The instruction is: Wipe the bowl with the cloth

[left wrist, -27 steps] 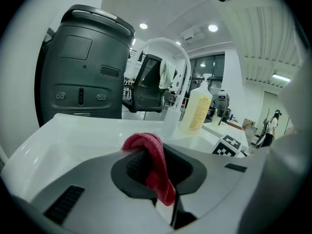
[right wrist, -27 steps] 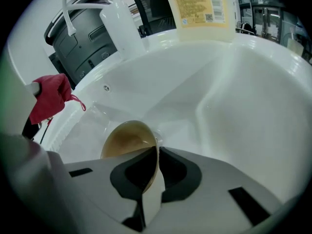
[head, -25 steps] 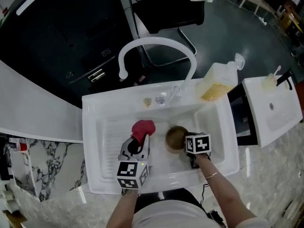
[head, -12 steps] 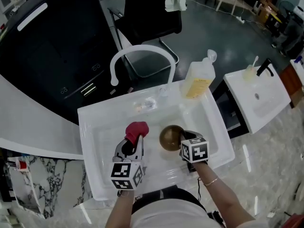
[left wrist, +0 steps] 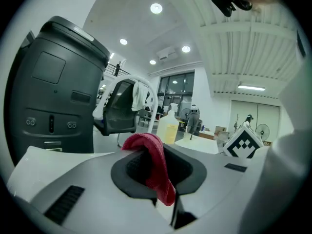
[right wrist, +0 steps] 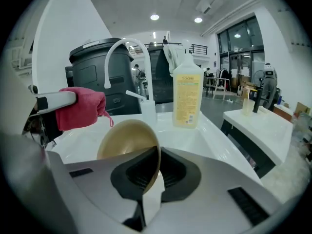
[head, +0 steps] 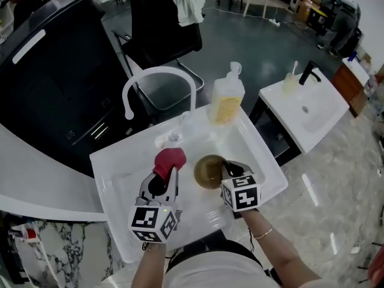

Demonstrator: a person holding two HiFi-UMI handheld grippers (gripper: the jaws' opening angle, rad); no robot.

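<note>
A golden-brown bowl (head: pixel 209 171) is held tilted on edge above the white sink (head: pixel 114 179); my right gripper (head: pixel 225 173) is shut on its rim, the bowl (right wrist: pixel 127 143) facing left in the right gripper view. My left gripper (head: pixel 165 171) is shut on a bunched red cloth (head: pixel 169 160), which sticks out past the jaws and hangs a short way left of the bowl, apart from it. In the left gripper view the cloth (left wrist: pixel 155 165) drapes between the jaws. The right gripper view shows the cloth (right wrist: pixel 80 107) at its left.
A curved white faucet (head: pixel 155 77) rises at the sink's far rim. A yellow soap bottle (head: pixel 225 99) with a pump stands at the far right corner. A second white basin (head: pixel 306 110) stands to the right, a black chair (head: pixel 165 32) beyond the sink.
The whole view has shifted as the head moved. Both grippers keep their holds, cloth and bowl staying close side by side over the sink.
</note>
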